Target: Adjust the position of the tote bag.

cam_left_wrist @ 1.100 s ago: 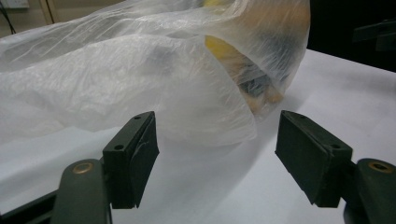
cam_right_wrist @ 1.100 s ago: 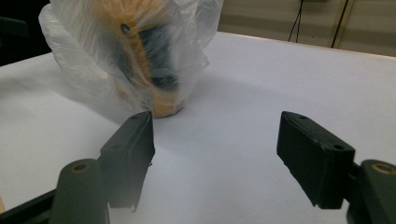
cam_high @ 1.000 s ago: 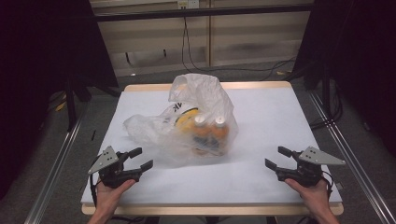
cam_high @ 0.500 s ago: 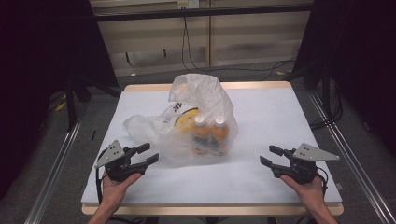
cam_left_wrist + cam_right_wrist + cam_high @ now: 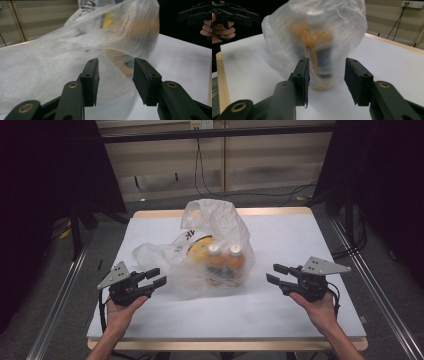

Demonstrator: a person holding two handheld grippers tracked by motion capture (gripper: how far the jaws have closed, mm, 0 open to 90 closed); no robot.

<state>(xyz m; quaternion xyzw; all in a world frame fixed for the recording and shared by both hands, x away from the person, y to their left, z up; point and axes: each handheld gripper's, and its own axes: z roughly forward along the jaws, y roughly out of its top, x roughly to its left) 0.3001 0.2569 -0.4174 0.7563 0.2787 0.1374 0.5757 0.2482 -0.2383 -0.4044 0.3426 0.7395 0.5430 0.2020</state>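
Both grippers, the left gripper and right gripper, gape wide and empty beside the plastic bag, the left one's tips right at its edge.

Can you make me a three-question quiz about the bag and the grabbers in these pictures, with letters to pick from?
1. Where is the plastic bag?
A. In the middle of the table, between the two grippers
B. On the floor
C. Hanging from the right gripper

2. How many white-capped bottles show through the bag?
A. Five
B. Two
C. None

3. How do the jaws of the left gripper stand?
A. Shut on the bag
B. Shut on a bottle
C. Open, with a gap between them

Answers:
1. A: the high view shows the bag lying on the white tabletop with the left gripper on one side and the right gripper on the other.
2. B: two white caps sit side by side.
3. C: the left gripper view shows its pads apart.
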